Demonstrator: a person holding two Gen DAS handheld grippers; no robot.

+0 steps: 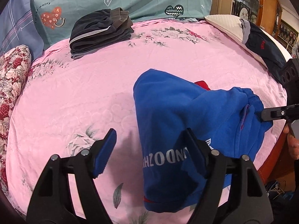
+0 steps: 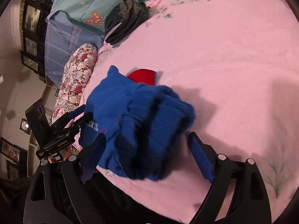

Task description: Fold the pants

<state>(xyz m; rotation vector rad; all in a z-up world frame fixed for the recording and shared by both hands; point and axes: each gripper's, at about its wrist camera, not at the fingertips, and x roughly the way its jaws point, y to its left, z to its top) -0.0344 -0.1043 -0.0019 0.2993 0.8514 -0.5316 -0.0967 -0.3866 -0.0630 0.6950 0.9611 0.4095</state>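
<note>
In the left wrist view, our left gripper (image 1: 149,149) hangs low over the pink sheet (image 1: 74,97) with its jaws wide apart. The near edge of the blue pants (image 1: 177,112) lies between them, but the pads press on nothing; the right finger (image 1: 194,155) sits over the lettered cloth without pinching it. The pants lie folded into a thick bundle near the front of the bed, a bit of red lining (image 1: 202,85) peeking out behind. We judge they have been set down here to leave room beside the dark pile (image 1: 101,33) at the back, which looks like finished pieces. From the right edge, our right gripper (image 1: 274,113) reaches toward the ribbed waistband (image 1: 250,97), likely to keep that end from springing open.

In the right wrist view, the right gripper (image 2: 147,149) has its jaws spread wide too. The bunched waistband (image 2: 168,123) sits between the fingers, yet neither pad clamps it, so the cloth rests on the sheet (image 2: 224,56) by its own weight. The left gripper (image 2: 74,117) shows at the far end of the bundle, open. The fold looks nearly finished; what seems to remain is flattening the lumpy waistband end.
</note>
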